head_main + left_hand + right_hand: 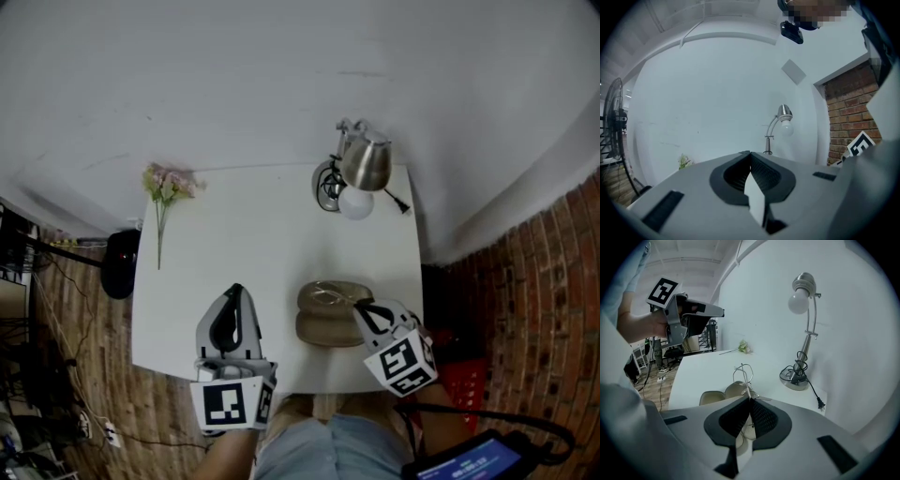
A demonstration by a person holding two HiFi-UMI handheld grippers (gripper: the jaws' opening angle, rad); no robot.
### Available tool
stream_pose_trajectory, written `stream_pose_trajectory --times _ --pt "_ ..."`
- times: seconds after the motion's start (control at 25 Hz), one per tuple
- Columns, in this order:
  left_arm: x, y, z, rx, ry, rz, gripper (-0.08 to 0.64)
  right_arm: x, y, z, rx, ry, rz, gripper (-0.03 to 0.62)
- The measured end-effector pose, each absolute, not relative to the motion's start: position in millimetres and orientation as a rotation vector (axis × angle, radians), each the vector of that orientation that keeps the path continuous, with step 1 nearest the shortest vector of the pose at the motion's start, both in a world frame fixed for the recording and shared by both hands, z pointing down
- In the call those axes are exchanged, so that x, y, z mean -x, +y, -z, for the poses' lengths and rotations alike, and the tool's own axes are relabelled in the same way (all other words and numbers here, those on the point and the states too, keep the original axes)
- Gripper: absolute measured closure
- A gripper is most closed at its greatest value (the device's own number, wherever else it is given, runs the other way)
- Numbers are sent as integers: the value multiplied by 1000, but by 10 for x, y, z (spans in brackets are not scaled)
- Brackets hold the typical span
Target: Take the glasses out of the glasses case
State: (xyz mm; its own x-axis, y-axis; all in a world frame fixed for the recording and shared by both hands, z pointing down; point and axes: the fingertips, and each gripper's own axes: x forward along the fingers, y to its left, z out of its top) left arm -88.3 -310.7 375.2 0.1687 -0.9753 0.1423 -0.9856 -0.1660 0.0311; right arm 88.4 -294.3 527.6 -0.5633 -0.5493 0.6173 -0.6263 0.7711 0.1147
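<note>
A beige glasses case point(325, 327) lies open on the white table point(244, 244), near its front edge, both halves showing. In the right gripper view the case point(717, 397) sits just below the jaws. My right gripper point(360, 306) is shut on the thin wire-framed glasses point(742, 374), pinching them at the jaw tips, and they stand up above the case. My left gripper point(234, 292) hovers to the left of the case, shut and holding nothing; in its own view the left gripper point(749, 153) points at the white wall.
A metal desk lamp point(362, 165) with its coiled cord stands at the table's far right. A sprig of pink flowers point(167, 186) lies at the far left. A black fan point(120, 263) stands left of the table, and a brick wall point(525, 309) is at the right.
</note>
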Motion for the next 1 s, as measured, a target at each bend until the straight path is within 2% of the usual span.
stream_pose_trajectory --times 1.0 --pt "784 -3122 -3078 -2462 -1967 2 554 -1282 -3255 -4151 -1217 -2364 36 565"
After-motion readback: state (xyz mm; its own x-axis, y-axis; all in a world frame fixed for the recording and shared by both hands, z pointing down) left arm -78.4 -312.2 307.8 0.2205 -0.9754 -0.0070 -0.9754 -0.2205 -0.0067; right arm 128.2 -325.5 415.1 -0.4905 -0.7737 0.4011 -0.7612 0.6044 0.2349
